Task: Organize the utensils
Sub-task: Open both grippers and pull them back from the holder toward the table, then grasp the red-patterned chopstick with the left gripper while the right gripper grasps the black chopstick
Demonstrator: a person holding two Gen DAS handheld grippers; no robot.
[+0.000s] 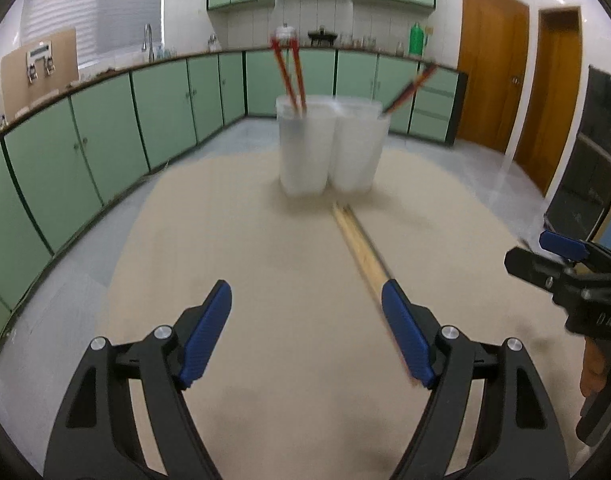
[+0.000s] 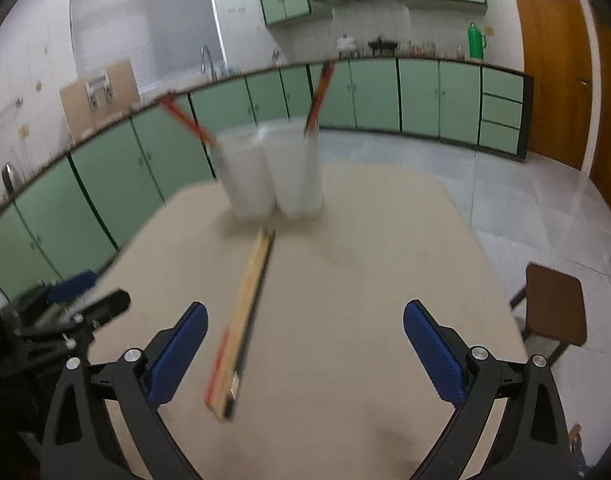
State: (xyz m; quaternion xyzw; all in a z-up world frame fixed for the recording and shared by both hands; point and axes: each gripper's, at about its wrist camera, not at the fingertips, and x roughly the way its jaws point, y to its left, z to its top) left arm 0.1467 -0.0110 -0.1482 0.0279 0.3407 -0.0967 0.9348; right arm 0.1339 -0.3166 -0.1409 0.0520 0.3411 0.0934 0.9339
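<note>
Two white translucent cups [image 1: 329, 148] [image 2: 271, 174] stand side by side at the far middle of the beige table [image 1: 265, 280]. Red chopsticks [image 1: 291, 74] lean in the left cup; dark red ones [image 1: 411, 88] [image 2: 319, 96] lean in the right cup. A bundle of wooden and dark chopsticks [image 1: 359, 248] [image 2: 247, 312] lies flat on the table in front of the cups. My left gripper [image 1: 305, 332] is open over the table, its right finger next to the bundle's near end. My right gripper [image 2: 305, 352] is open, with the bundle's near end lying between its fingers, closer to the left one. Nothing is held.
Green kitchen cabinets [image 1: 105, 136] run along the back and left. A wooden door [image 1: 489, 68] stands at the right. A brown stool [image 2: 553, 308] is beside the table's right edge. The other gripper shows at the frame's edge in each view [image 1: 565, 268] [image 2: 65, 320].
</note>
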